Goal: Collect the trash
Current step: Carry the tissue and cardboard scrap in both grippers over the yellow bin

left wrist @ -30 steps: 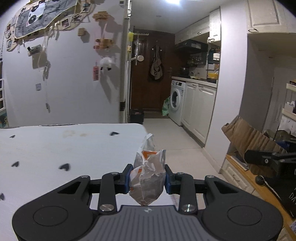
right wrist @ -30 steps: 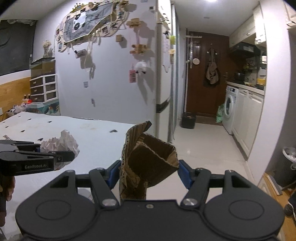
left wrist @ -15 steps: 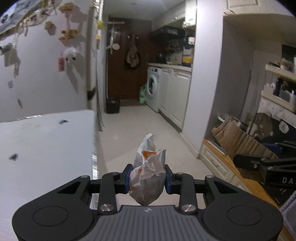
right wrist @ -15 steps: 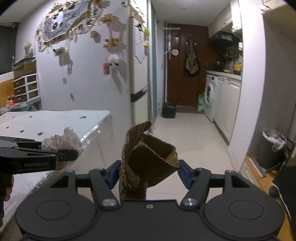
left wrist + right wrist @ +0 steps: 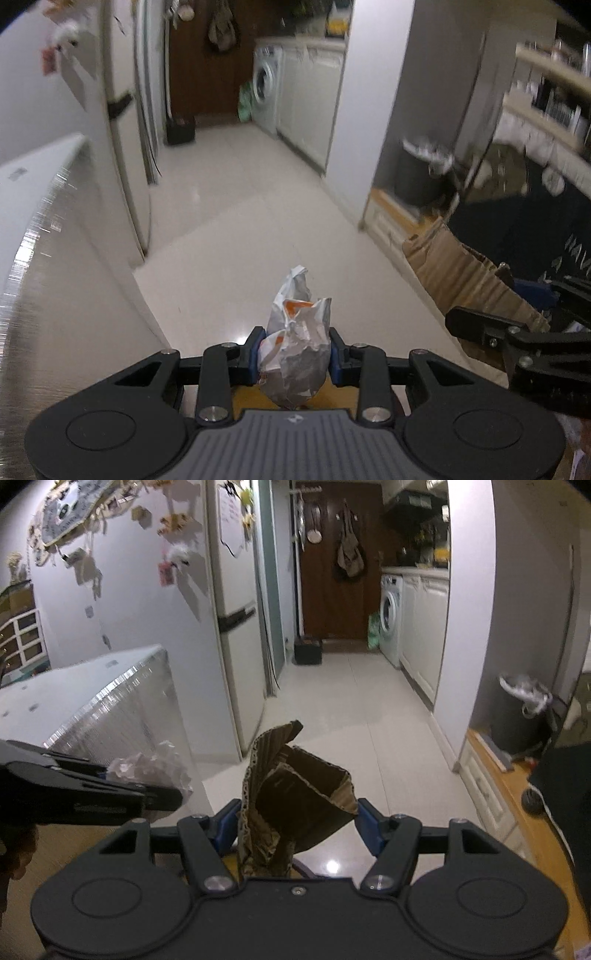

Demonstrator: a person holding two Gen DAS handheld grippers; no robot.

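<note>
My left gripper (image 5: 293, 354) is shut on a crumpled white and orange wrapper (image 5: 297, 343), held over the pale tiled floor. It also shows at the left of the right wrist view (image 5: 162, 794) with the wrapper (image 5: 147, 766). My right gripper (image 5: 297, 819) is shut on a crumpled piece of brown cardboard (image 5: 295, 797); it appears at the right edge of the left wrist view (image 5: 517, 343). A dark trash bin with a white liner (image 5: 521, 716) stands in a nook at the right, also in the left wrist view (image 5: 424, 173).
A silver-covered table (image 5: 110, 698) is at the left beside a fridge (image 5: 236, 627). A hallway with cabinets and a washing machine (image 5: 391, 616) leads to a brown door. A wooden ledge (image 5: 517, 805) and flattened cardboard (image 5: 461, 273) lie at the right.
Both grippers have moved off the table and swung right and downward, toward the floor and the nook. The trash bin has come into view. Both still hold their trash.
</note>
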